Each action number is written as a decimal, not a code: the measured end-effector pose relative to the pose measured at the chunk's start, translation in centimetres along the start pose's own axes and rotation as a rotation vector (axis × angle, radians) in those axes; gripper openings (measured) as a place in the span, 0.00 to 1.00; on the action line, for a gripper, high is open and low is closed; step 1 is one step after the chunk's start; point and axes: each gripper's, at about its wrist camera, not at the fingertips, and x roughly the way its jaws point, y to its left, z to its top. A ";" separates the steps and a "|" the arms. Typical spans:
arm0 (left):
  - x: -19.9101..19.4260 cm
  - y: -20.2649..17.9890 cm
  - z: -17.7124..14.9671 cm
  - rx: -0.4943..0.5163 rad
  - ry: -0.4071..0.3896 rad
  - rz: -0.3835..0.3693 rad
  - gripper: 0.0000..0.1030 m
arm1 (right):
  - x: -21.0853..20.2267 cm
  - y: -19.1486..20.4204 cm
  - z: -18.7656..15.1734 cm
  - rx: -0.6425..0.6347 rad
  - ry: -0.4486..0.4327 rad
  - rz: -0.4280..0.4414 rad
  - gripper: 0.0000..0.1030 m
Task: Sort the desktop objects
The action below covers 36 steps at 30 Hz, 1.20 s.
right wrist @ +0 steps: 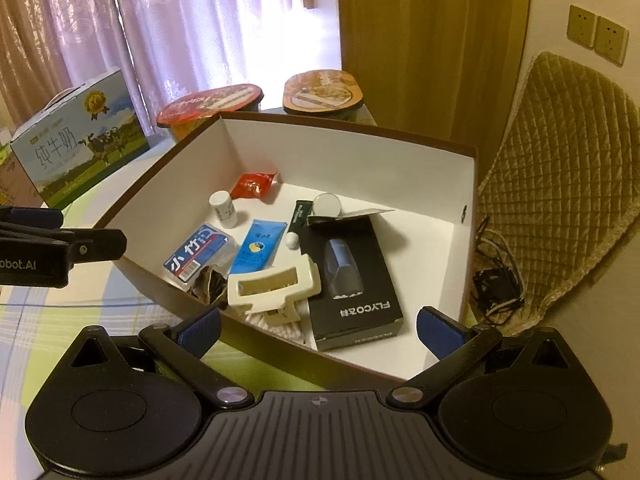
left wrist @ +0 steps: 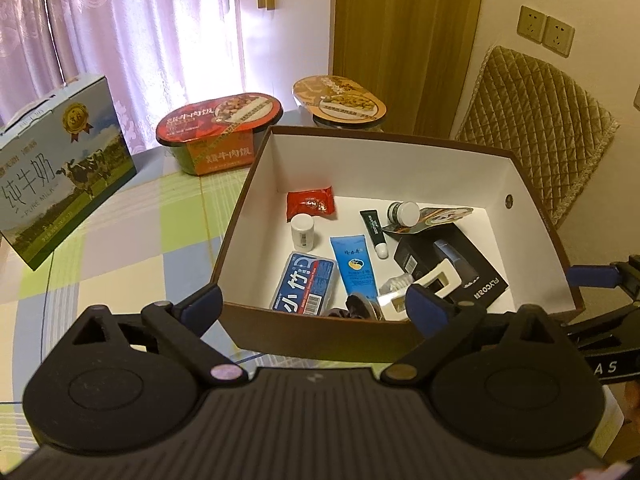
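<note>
Black carton (right wrist: 352,280) reads "FLYCO"; both hand-held grippers, left (left wrist: 312,304) and right (right wrist: 320,328), spread, empty.

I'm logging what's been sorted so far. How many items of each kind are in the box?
Tubes: 2, blue tube, dark tube
Bottles: 2, white bottle, tipped bottle
Packaged boxes: 2, black box, blue pack
Red packet: 1
Hair claw: 1
Total: 8
</note>
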 end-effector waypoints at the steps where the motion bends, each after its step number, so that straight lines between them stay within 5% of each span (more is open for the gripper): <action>1: -0.2 -0.1 -0.1 0.002 -0.004 0.001 0.95 | -0.3 0.0 -0.1 0.001 -0.003 -0.002 0.98; 36: -7.4 -1.7 -4.7 0.018 -0.013 0.018 0.98 | -6.3 1.8 -3.4 0.037 -0.032 -0.016 0.98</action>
